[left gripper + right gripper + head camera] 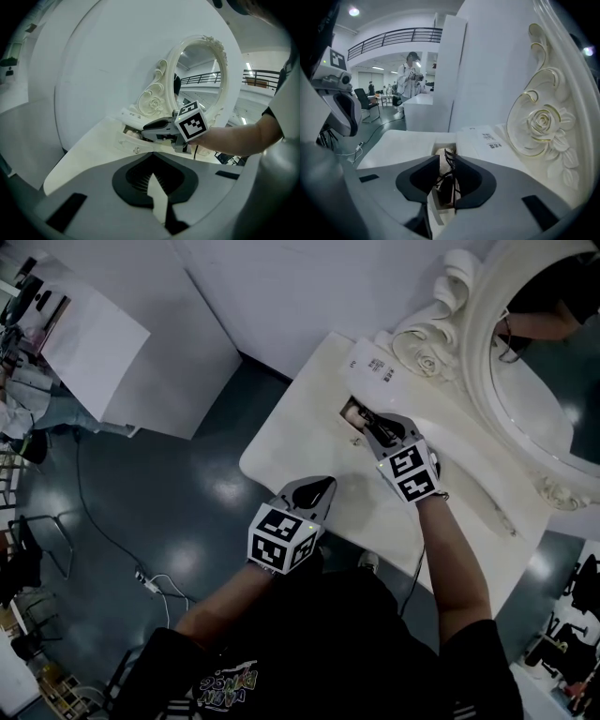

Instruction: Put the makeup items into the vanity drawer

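Note:
The white vanity table [291,442] has a small drawer [345,405] standing open in its top. My right gripper [364,420] hangs right over it with its jaws apart. Seen along those jaws, my right gripper [446,177] straddles a dark item with thin black loops [449,180], and a beige rounded item [440,157] lies just beyond; the pads do not press on either. My left gripper [325,486] hovers over the table's front edge, shut and empty. The left gripper view shows my left gripper [154,182] low and the open drawer [129,133] ahead.
An ornate oval mirror [525,362] with a carved rose [427,357] rises behind the drawer. A printed white card [375,367] lies at the table's back corner. A white cabinet [122,343] stands to the left, with a cable [150,577] on the dark floor.

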